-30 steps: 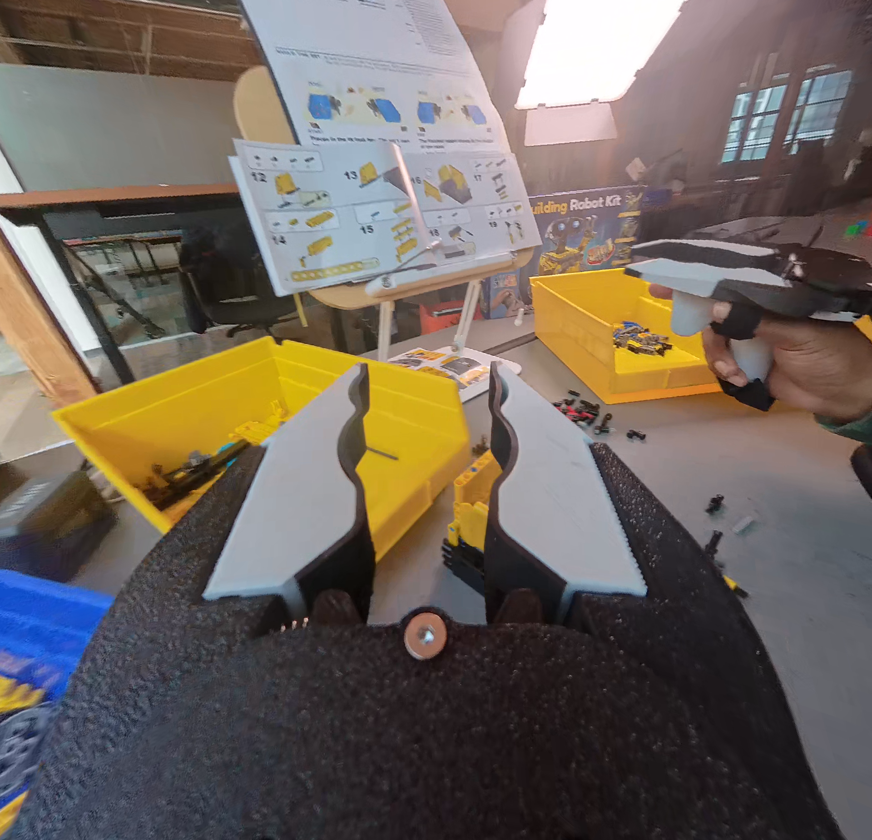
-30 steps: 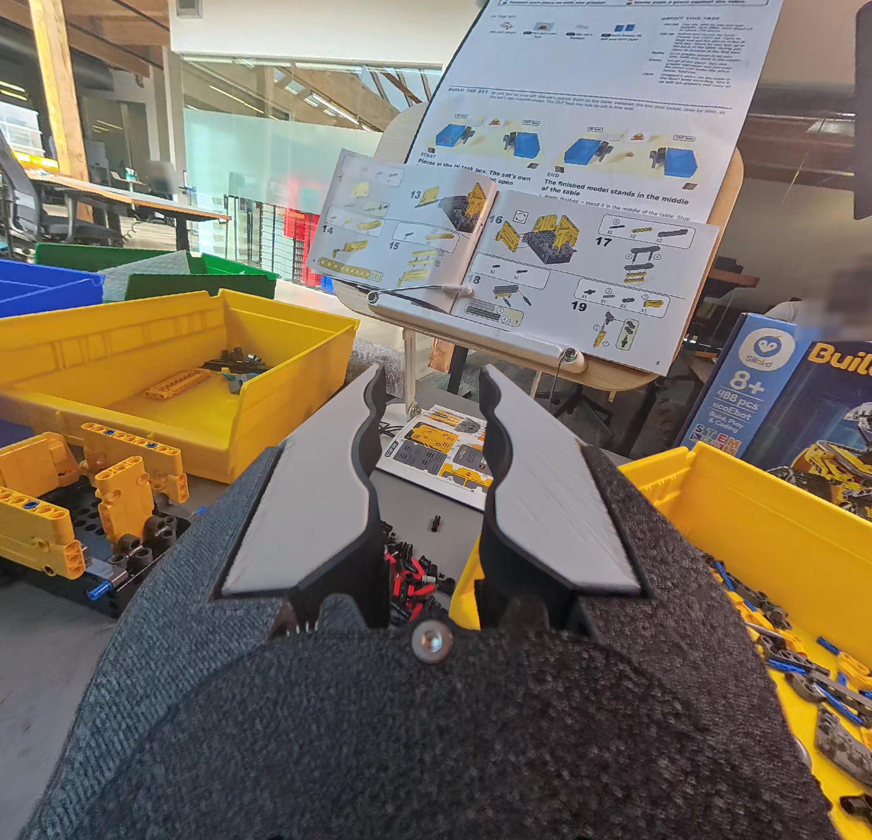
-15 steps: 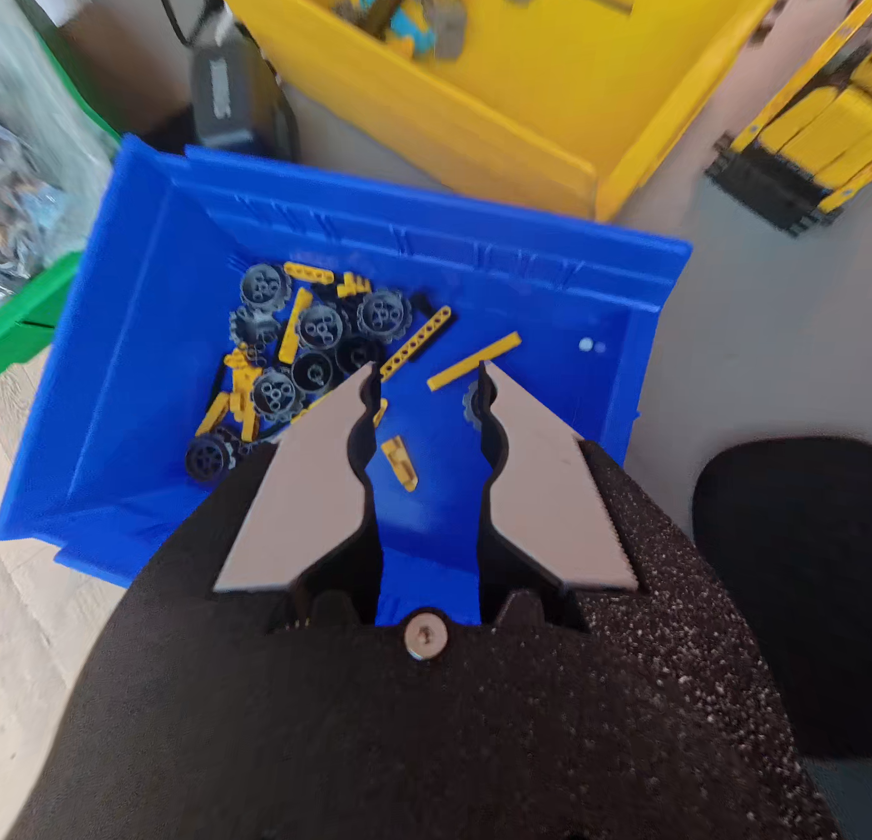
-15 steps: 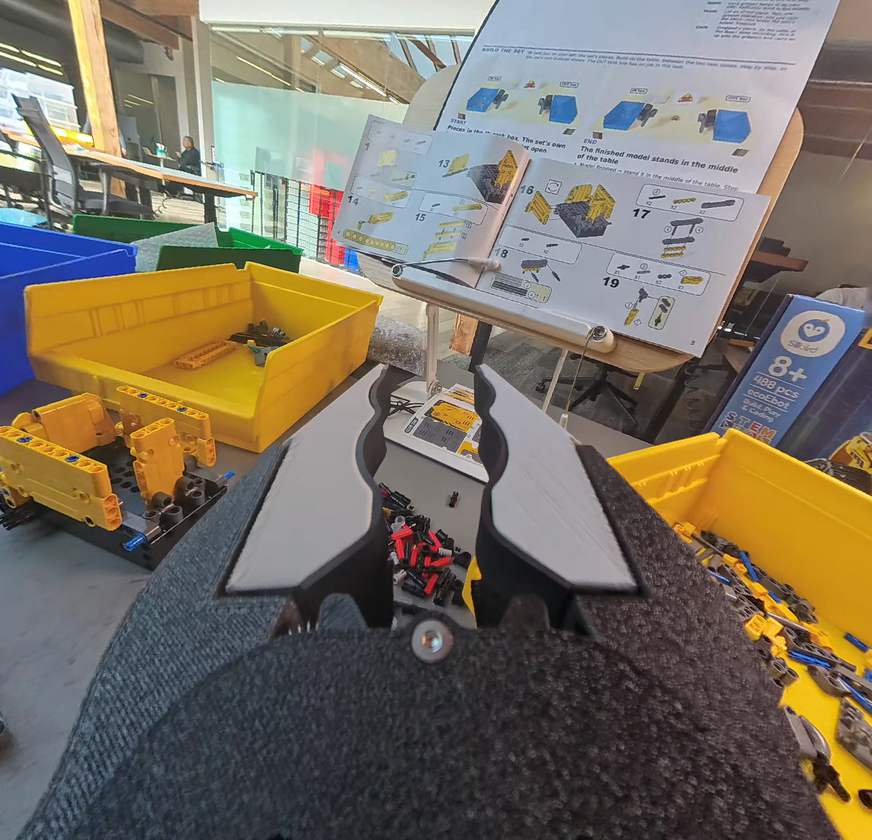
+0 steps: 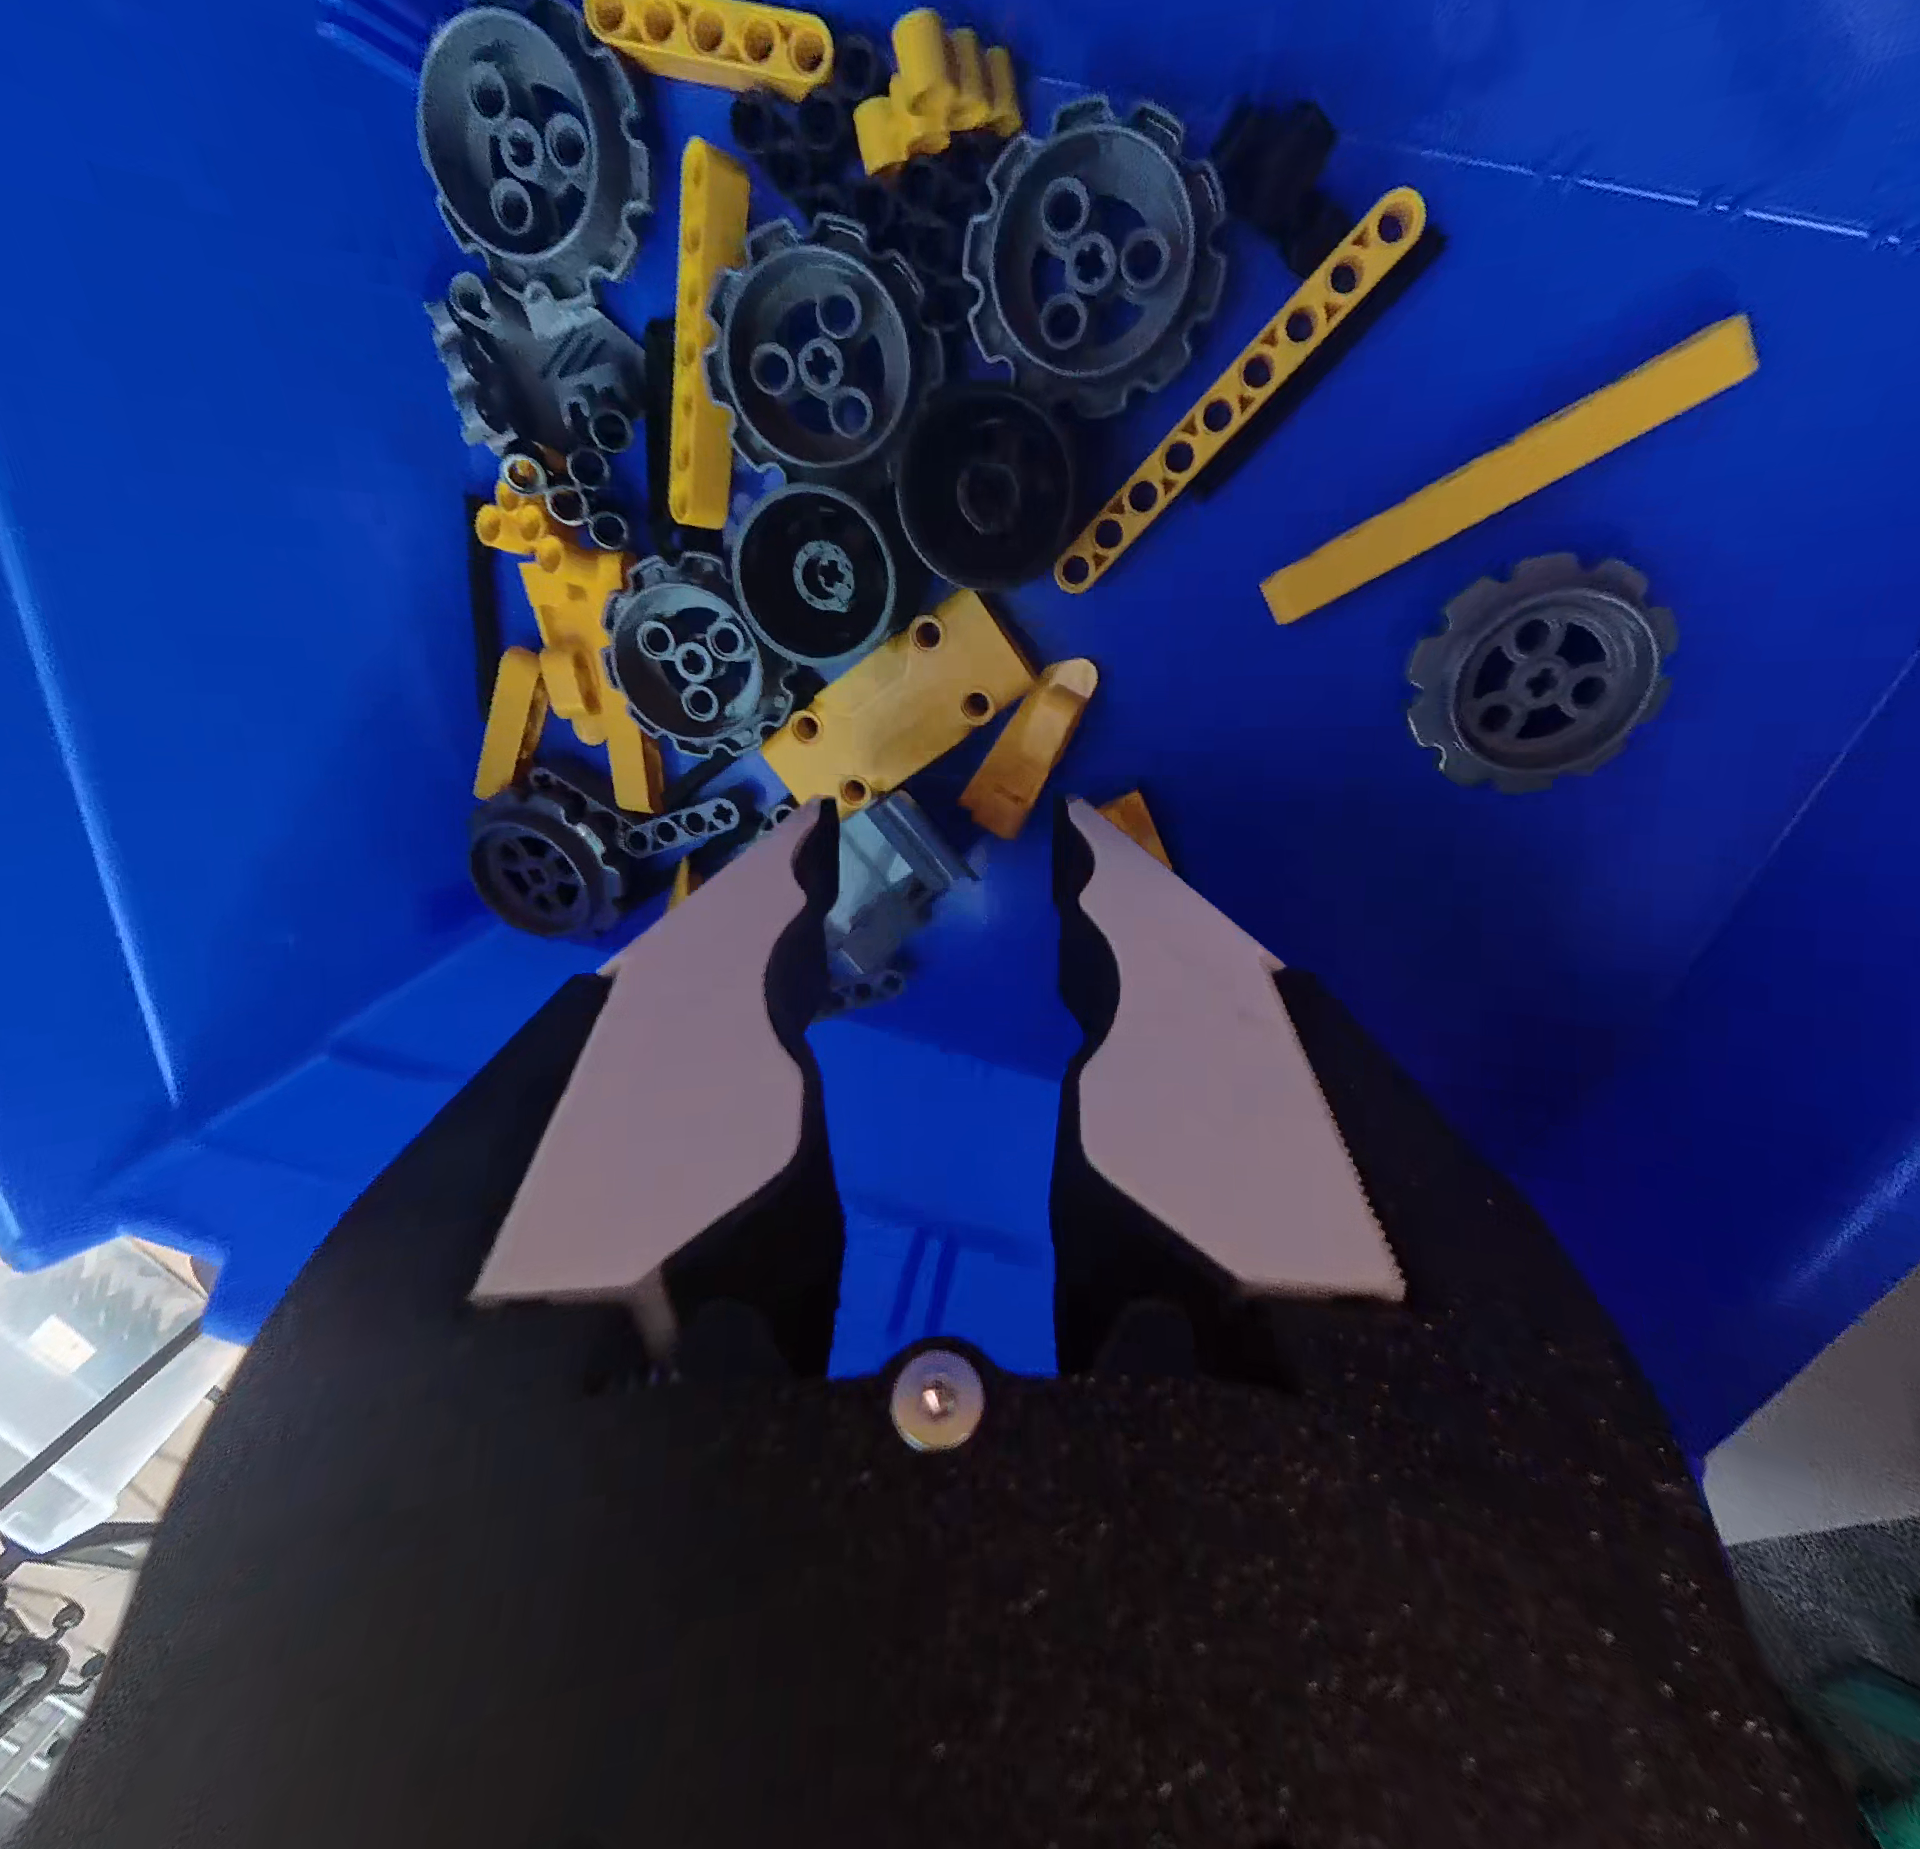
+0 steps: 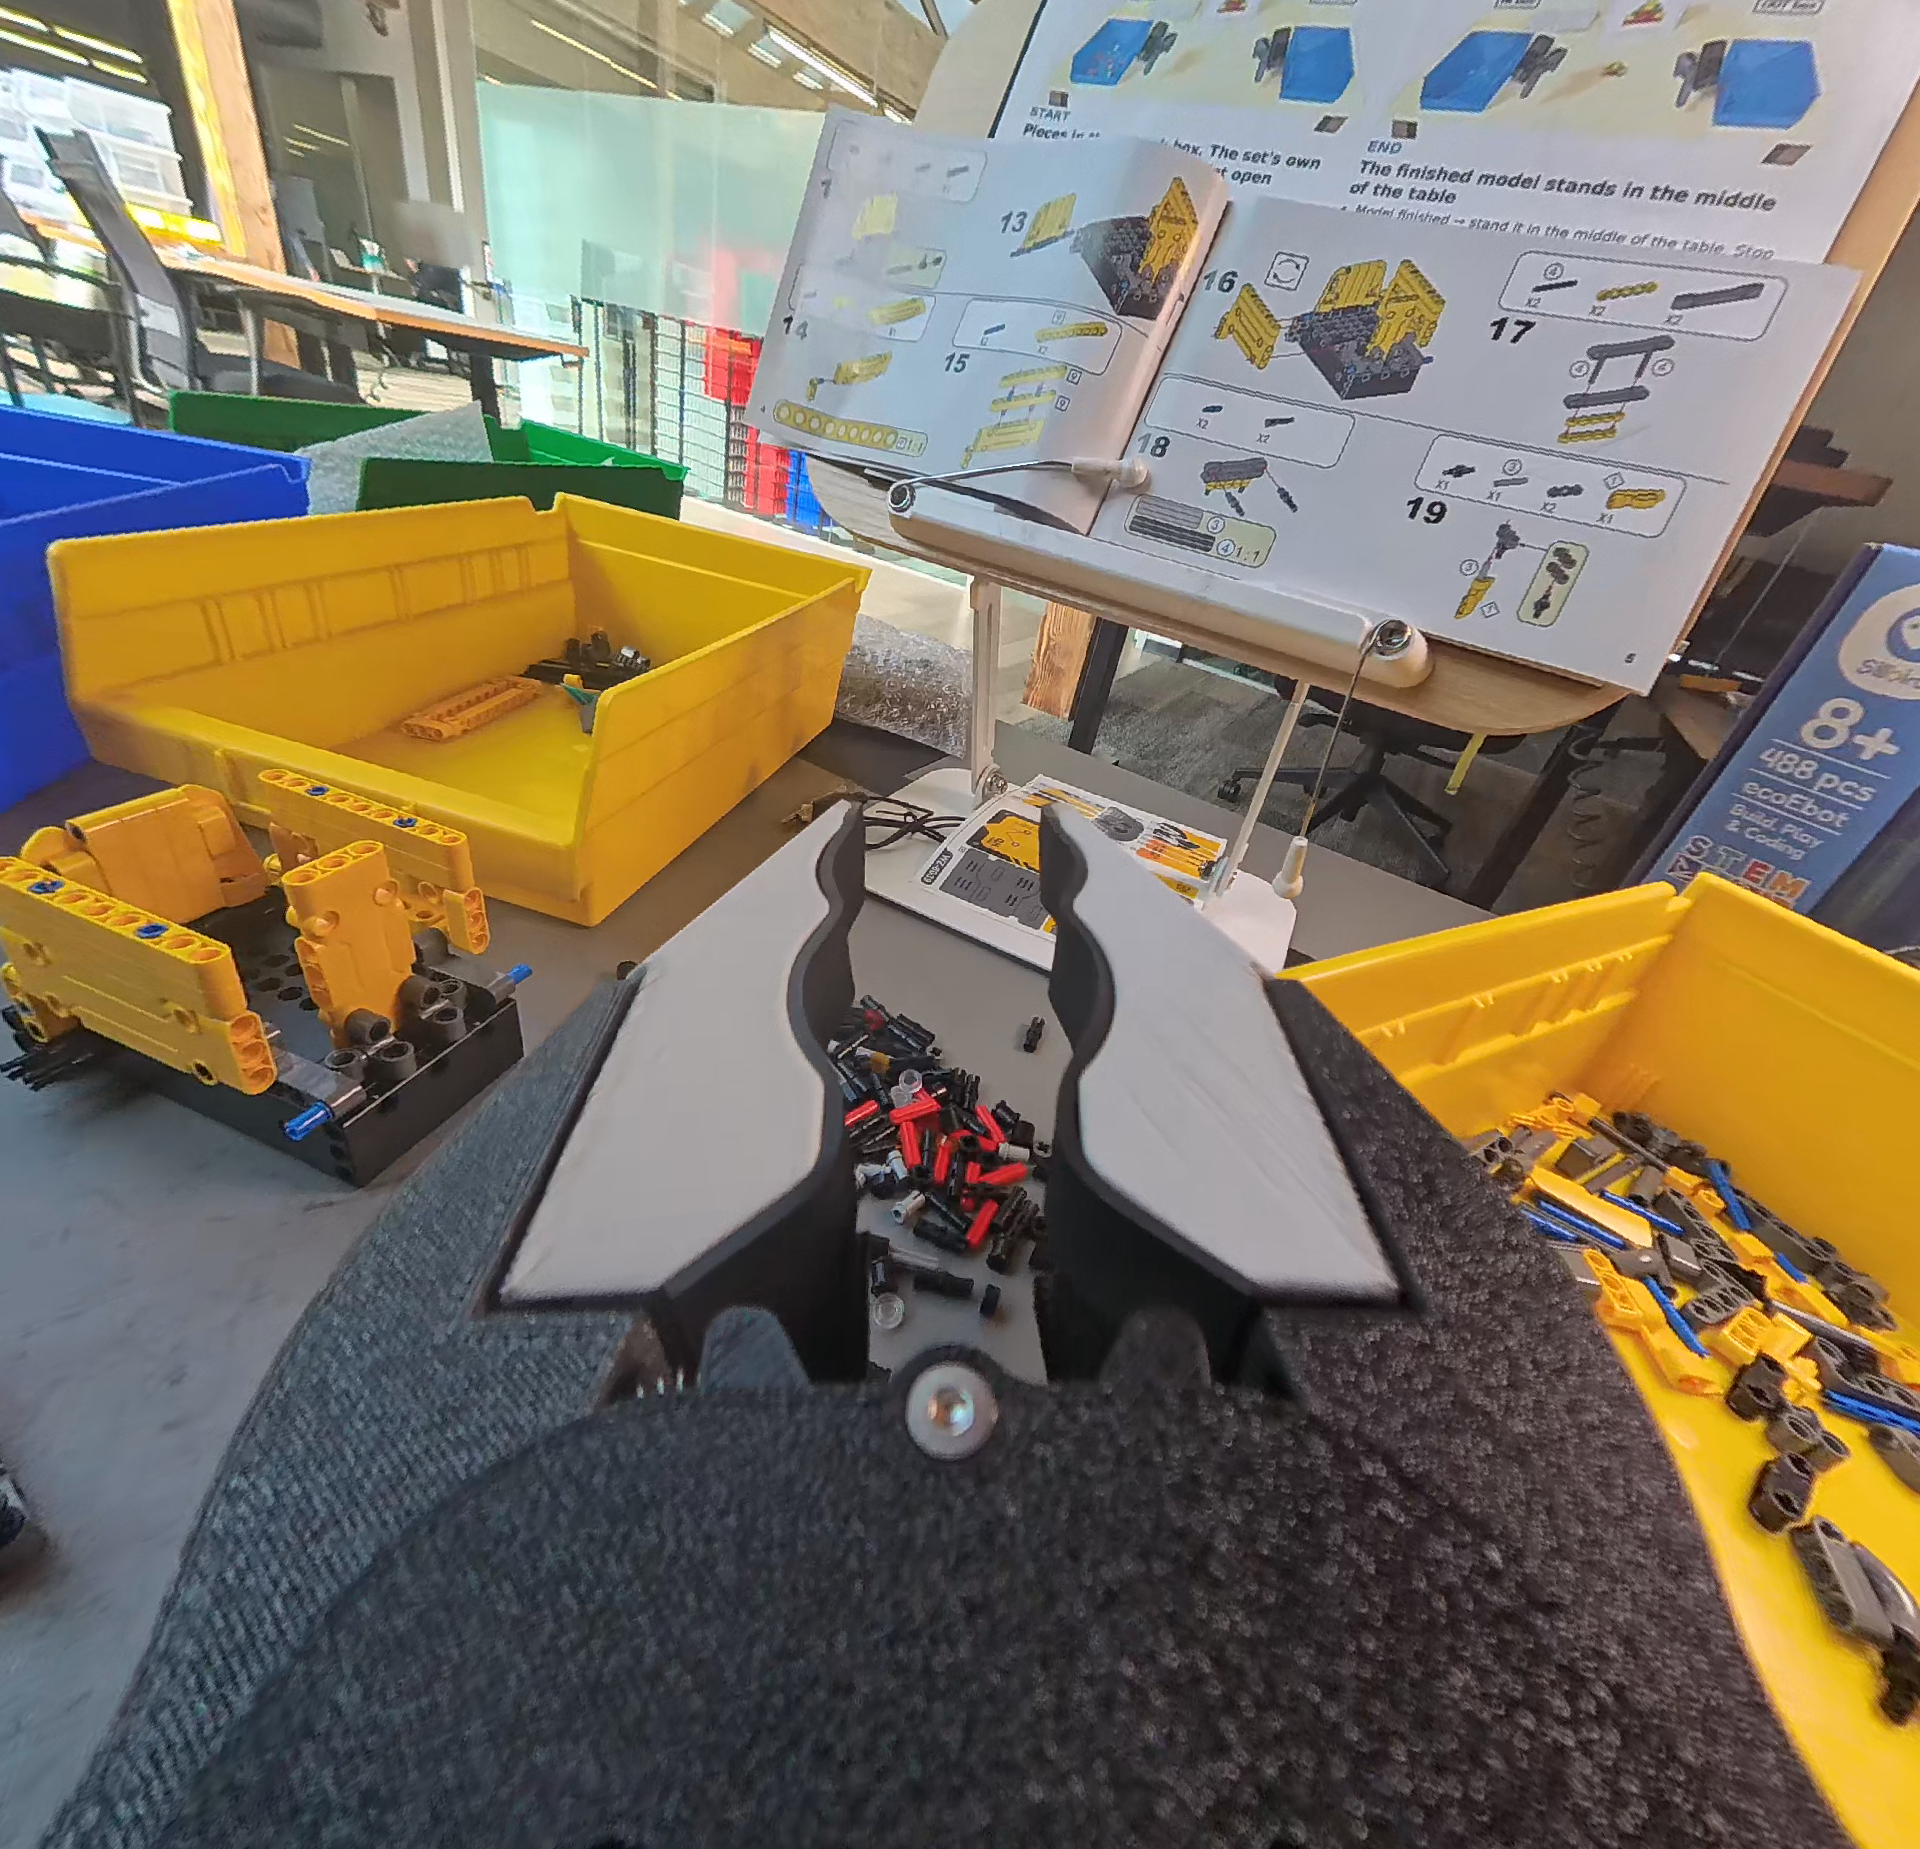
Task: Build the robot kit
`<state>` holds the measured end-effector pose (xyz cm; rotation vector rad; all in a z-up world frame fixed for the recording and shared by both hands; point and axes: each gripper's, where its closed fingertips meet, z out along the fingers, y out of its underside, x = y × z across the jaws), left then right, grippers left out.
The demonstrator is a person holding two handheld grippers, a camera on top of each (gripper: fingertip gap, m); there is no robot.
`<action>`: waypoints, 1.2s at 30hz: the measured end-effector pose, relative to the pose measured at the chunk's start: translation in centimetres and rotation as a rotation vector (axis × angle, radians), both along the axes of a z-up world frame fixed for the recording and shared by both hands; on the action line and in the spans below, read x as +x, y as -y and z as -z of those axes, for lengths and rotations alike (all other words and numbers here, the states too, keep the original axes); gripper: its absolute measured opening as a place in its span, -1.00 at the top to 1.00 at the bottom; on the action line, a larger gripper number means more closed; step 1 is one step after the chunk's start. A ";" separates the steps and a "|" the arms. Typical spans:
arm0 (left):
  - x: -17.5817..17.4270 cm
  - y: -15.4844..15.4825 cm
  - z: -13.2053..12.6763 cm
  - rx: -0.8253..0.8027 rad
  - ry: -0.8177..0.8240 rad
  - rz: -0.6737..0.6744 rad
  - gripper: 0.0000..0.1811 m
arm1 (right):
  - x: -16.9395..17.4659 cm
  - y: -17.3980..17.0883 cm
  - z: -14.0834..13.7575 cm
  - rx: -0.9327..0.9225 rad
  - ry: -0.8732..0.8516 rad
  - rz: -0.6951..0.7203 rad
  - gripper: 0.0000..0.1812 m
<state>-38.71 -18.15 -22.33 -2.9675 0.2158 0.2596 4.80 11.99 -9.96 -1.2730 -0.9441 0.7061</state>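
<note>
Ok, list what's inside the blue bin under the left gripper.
Inside the blue bin: grey toothed wheels, yellow beams and a grey block. The open left gripper hides whatever lies beneath it.

Readable print is all in the right wrist view: numbered steps on the open booklet (image 6: 1299, 376) up center-right, captions on the white sheet (image 6: 1507, 74) behind it, white lettering on the blue box (image 6: 1808, 760) at the right edge, and tiny print on the leaflet (image 6: 1029, 864) mid-frame.

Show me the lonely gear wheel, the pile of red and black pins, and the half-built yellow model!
lone grey gear wheel (image 5: 1541, 673), left wrist view, its hub.
pile of red and black pins (image 6: 940, 1145), right wrist view, pile's middle.
half-built yellow model (image 6: 348, 932), right wrist view, upright yellow piece.
</note>
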 end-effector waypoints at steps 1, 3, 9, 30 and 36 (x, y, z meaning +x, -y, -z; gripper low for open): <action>-0.3 -0.3 0.2 -0.006 -0.003 0.006 0.52 | 0.0 0.0 0.1 -0.002 0.003 -0.003 0.64; -0.3 -0.3 1.0 -0.056 0.014 0.015 0.47 | -0.1 0.1 0.3 0.000 0.009 -0.010 0.64; 0.0 0.4 1.4 -0.143 0.016 0.057 0.70 | -0.3 0.5 0.5 0.008 0.023 -0.032 0.65; -3.2 -5.2 -1.8 0.082 0.134 -0.077 0.52 | -0.5 0.8 1.1 0.009 0.046 -0.043 0.65; -0.9 -4.6 0.5 -0.050 0.263 -0.064 0.72 | -0.3 0.6 1.2 -0.002 0.046 -0.044 0.65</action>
